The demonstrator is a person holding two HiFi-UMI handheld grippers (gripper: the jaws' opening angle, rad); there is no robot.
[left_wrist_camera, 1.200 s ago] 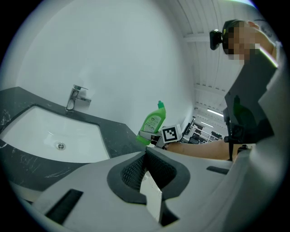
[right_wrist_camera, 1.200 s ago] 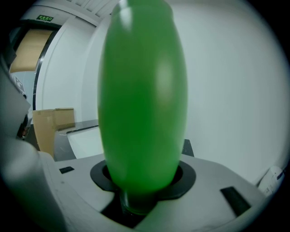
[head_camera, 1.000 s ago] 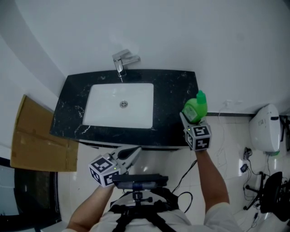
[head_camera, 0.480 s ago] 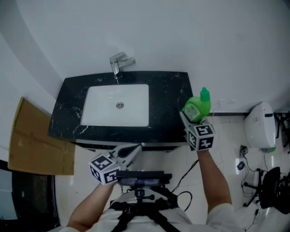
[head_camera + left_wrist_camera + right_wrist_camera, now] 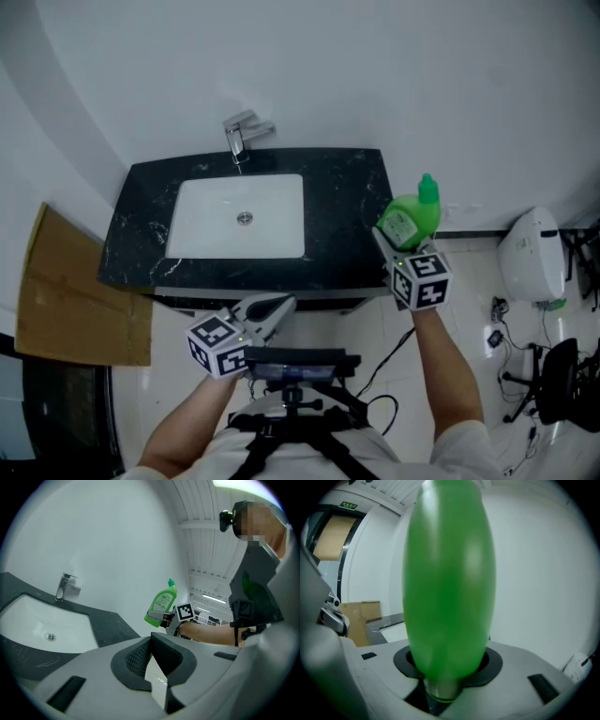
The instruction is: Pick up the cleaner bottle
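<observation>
The green cleaner bottle [image 5: 411, 217] with a green cap hangs upright in the air beside the right end of the black counter [image 5: 347, 202], off its surface. My right gripper [image 5: 390, 246] is shut on the bottle's lower body. In the right gripper view the bottle [image 5: 447, 588] fills the middle, clamped between the jaws of the right gripper [image 5: 443, 686]. The left gripper view shows the bottle [image 5: 163, 603] and the right gripper [image 5: 159, 616] from the side. My left gripper [image 5: 277, 309] hovers in front of the counter, jaws together and holding nothing; its left gripper view [image 5: 157, 670] shows the same.
A white sink basin [image 5: 239, 216] with a chrome faucet [image 5: 240, 133] is set into the counter. Flattened cardboard [image 5: 66, 300] leans at the left. A white appliance [image 5: 530, 255] and cables lie on the floor at the right. A black camera rig [image 5: 295, 366] sits below me.
The right gripper has lifted the bottle a little higher and slightly to the right, away from the counter's end. The left gripper has barely shifted.
</observation>
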